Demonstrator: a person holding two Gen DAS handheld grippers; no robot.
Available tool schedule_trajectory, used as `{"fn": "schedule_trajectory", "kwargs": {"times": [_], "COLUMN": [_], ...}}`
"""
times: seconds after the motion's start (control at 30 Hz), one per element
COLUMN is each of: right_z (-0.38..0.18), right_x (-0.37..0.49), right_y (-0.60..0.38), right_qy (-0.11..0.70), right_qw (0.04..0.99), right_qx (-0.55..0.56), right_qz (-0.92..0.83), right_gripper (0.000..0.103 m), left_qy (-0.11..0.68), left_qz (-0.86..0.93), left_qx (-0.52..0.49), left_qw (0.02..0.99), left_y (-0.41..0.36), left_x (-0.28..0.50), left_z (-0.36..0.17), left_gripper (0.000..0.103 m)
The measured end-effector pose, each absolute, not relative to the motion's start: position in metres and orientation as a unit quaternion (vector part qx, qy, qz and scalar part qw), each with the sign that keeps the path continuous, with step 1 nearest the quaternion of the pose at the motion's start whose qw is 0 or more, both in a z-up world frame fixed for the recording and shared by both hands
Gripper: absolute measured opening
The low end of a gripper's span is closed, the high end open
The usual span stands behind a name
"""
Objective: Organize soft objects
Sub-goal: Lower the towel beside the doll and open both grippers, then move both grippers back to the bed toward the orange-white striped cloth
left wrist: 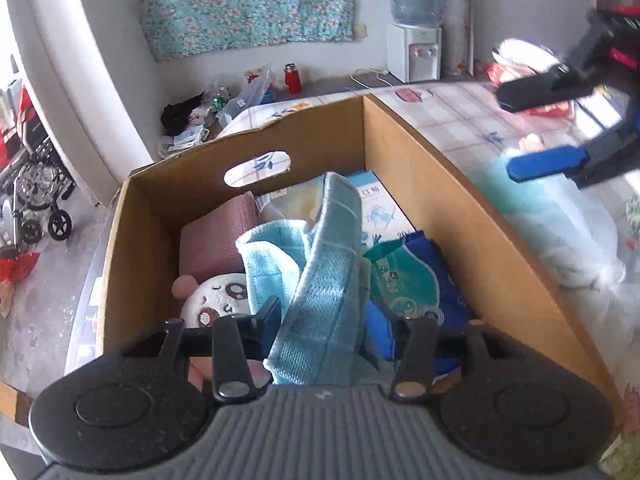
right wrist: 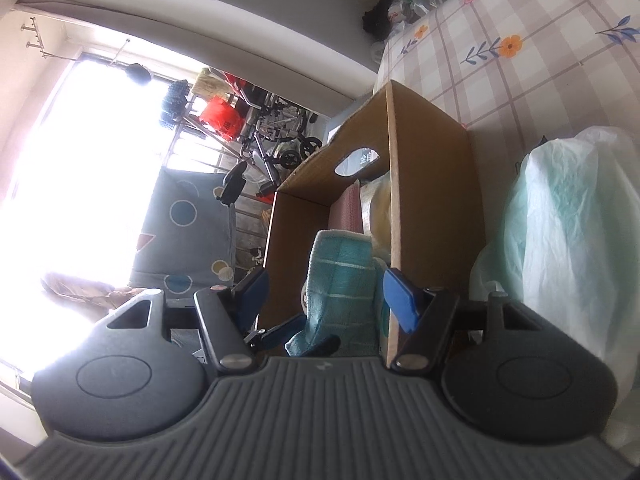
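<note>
- floral teal cloth [left wrist: 244,4] hung on back wall
- water dispenser [left wrist: 414,52] with blue bottle on top, at back wall past the bed's far edge
- red flask [left wrist: 293,78] on floor by the wall, beside a pile of clear plastic bags [left wrist: 252,92]
- folded wheelchair [left wrist: 38,184] on floor left, near the doorway
- red plastic bag [right wrist: 220,118] hanging by the bright window [right wrist: 80,152]
- grey cushion with circles [right wrist: 188,224] below the window

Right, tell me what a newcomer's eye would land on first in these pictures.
The open cardboard box on the checked tablecloth comes first, with a light blue towel standing up out of its middle between the left claw's fingers. Beside the towel lies a white plush face, and outside the box's right wall sits a pale plastic bag.
</note>
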State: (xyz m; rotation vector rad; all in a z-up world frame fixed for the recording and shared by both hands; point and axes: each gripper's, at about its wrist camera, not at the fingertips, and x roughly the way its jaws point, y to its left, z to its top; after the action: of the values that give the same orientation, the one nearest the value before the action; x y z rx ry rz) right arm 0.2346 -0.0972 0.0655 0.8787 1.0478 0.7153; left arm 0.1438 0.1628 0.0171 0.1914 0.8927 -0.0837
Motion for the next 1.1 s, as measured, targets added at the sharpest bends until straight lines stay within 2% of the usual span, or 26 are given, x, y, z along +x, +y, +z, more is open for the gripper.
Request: {"fn": "schedule_trajectory", "kwargs": {"times": [0.03,0.1,0.2,0.43,0.57,0.73,1.1], "right_z": [0.068,0.071,0.070,0.053,0.045,0.042,0.039], "right_x": [0.233,0.230,0.226,0.219,0.219,0.221,0.220], "right_y": [-0.103,-0.112,-0.127,-0.152,-0.157,-0.157,-0.155], "right_qy": [0.466,0.456,0.447,0.452,0.457,0.458,0.459], "right_qw": [0.719,0.723,0.724,0.721,0.717,0.715,0.713], "right_qx": [0.401,0.408,0.421,0.438,0.446,0.445,0.448], "right_qz": [0.324,0.321,0.314,0.289,0.281,0.283,0.283], "right_gripper": [0.064,0.064,0.064,0.064,0.064,0.064,0.064], "left_qy": [0.430,0.443,0.471,0.510,0.535,0.548,0.536], "left_qz": [-0.029,-0.021,0.000,0.018,0.044,0.074,0.070], "left_qx": [0.071,0.032,0.004,-0.096,-0.069,-0.050,-0.057], "left_qw": [0.899,0.896,0.882,0.855,0.841,0.832,0.840], "left_y": [0.167,0.174,0.178,0.191,0.191,0.200,0.184], "left_x": [0.147,0.158,0.176,0.198,0.198,0.193,0.200], "left_z": [0.020,0.019,0.005,-0.036,-0.056,-0.053,-0.058], "left_gripper": [0.040,0.025,0.016,0.014,0.014,0.014,0.018]}}
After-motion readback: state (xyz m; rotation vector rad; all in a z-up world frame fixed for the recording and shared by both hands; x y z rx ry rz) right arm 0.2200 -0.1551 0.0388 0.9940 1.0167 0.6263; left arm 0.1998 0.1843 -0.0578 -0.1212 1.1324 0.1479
